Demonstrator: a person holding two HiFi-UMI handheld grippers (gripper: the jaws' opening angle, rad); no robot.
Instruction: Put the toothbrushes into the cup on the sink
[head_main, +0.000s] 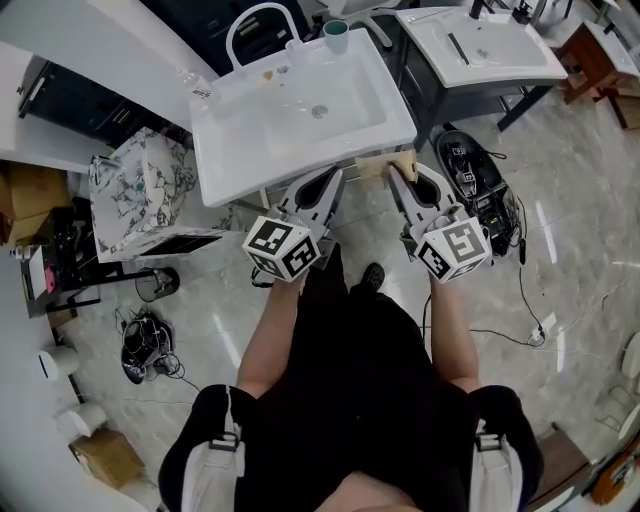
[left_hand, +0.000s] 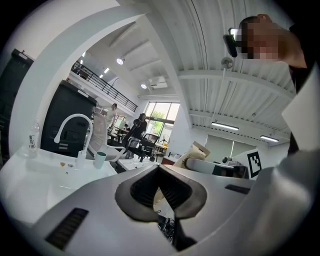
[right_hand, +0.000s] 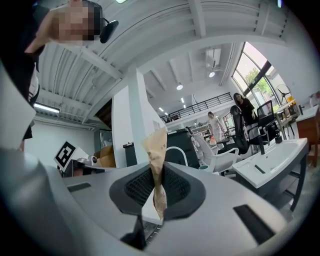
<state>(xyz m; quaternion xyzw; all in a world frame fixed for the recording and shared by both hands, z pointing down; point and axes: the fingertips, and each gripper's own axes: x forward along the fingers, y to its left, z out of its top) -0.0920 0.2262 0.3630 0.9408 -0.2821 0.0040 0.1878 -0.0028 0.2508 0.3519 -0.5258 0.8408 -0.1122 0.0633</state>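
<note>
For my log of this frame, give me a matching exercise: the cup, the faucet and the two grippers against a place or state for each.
1. teal cup
2. white faucet
3. left gripper
4. right gripper

A. shut on crumpled tan paper
B. at the back right corner of the white sink
C. jaws together, nothing held
D. arching at the sink's back edge, left of the cup

Pairs: 1-B, 2-D, 3-C, 4-A.

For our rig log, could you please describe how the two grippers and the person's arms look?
The left gripper and right gripper have pale grey tapering bodies, jaws lined with dark ribbed pads, and a white cube bearing black square markers. The person wears a black top, forearms bare.
</note>
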